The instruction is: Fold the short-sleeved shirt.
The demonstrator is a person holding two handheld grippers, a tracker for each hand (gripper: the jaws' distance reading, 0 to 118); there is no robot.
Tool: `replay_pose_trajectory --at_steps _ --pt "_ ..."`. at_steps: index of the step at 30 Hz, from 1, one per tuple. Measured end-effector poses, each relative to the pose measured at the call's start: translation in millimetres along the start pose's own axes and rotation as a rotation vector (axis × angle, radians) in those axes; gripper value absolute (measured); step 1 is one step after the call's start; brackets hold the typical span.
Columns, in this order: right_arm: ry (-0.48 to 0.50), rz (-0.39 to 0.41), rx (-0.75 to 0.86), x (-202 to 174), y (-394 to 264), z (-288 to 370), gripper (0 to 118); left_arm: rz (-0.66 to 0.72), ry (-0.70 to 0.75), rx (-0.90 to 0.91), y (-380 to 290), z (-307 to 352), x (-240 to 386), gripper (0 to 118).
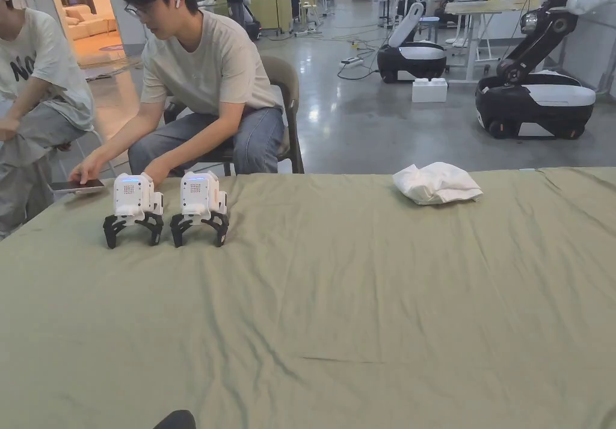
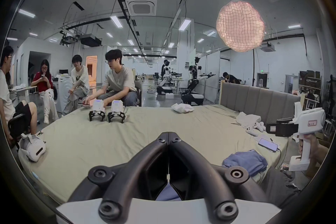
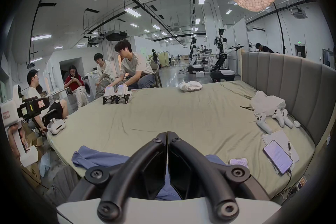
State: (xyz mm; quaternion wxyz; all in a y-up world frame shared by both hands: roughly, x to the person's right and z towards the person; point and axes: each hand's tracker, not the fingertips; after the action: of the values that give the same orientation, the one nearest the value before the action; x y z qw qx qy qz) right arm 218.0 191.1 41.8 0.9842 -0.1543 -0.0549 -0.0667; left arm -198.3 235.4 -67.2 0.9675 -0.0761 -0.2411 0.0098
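A crumpled blue shirt (image 2: 245, 160) lies at the near edge of the bed, also seen in the right gripper view as the blue shirt (image 3: 94, 157). My left gripper (image 2: 168, 134) is held above that edge, jaws shut with nothing between the tips. My right gripper (image 3: 167, 133) hovers over the shirt, also shut and empty. Blue cloth shows below both sets of jaws. In the left gripper view the right gripper (image 2: 278, 127) sits farther right in a hand.
Two spare white grippers (image 1: 133, 210) (image 1: 200, 207) stand on the green sheet (image 1: 337, 304) at the far left, where a seated person reaches. A folded white cloth (image 1: 436, 182) lies at the far edge. Phones (image 3: 278, 157), controllers (image 3: 263, 122) and a headset (image 2: 33, 148) lie along the sides.
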Motion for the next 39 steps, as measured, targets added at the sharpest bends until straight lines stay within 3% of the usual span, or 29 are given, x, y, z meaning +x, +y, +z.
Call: replay_pose_trajectory --at_steps 11,15,16,17,18,19,20,24,29,31,32,34,36,39 --pt "0.002 -0.015 -0.014 0.6 -2.9 0.9 0 0.119 0.053 -0.041 -9.1 -3.3 -33.5 0" --pt "0.009 -0.046 -0.032 4.2 -7.8 0.9 0 0.282 0.045 -0.106 -35.3 -14.9 -73.3 7" --pt "0.01 -0.054 -0.036 5.0 -9.2 0.8 0 0.337 0.047 -0.139 -45.4 -20.2 -88.6 22" --pt "0.009 -0.06 -0.042 5.5 -10.5 0.6 0 0.391 0.05 -0.202 -58.8 -29.1 -104.6 47" --pt "0.008 -0.063 -0.047 5.9 -11.5 0.8 0 0.43 0.058 -0.278 -68.8 -37.5 -117.2 80" --pt "0.008 -0.065 -0.052 7.6 -13.9 1.7 0 0.476 0.08 -0.33 -82.4 -45.7 -130.9 96" --pt "0.007 -0.067 -0.054 8.1 -15.7 2.4 0 0.522 0.088 -0.376 -95.7 -52.8 -144.1 101" --pt "0.014 -0.105 -0.078 12.1 -24.3 3.0 0 0.724 0.118 -0.506 -155.0 -81.0 -186.2 102" --pt "-0.001 -0.102 -0.107 15.0 -30.5 3.2 0 0.957 0.067 -0.543 -212.3 -110.9 -207.6 101" --pt "-0.008 -0.093 -0.116 12.0 -27.9 4.4 0 1.014 0.031 -0.425 -216.4 -111.4 -207.1 99" --pt "-0.012 -0.091 -0.116 11.8 -27.6 5.1 0 1.057 -0.016 -0.394 -217.0 -113.0 -207.4 93" --pt "-0.015 -0.099 -0.115 13.0 -27.5 6.5 0 1.17 -0.071 -0.414 -222.6 -120.2 -196.8 51" --pt "-0.02 -0.103 -0.116 13.7 -26.9 7.9 0 1.09 -0.005 -0.492 -227.5 -128.8 -185.0 11" --pt "-0.039 -0.087 -0.116 14.9 -24.7 11.0 0 1.031 0.007 -0.447 -222.7 -128.1 -180.8 3"
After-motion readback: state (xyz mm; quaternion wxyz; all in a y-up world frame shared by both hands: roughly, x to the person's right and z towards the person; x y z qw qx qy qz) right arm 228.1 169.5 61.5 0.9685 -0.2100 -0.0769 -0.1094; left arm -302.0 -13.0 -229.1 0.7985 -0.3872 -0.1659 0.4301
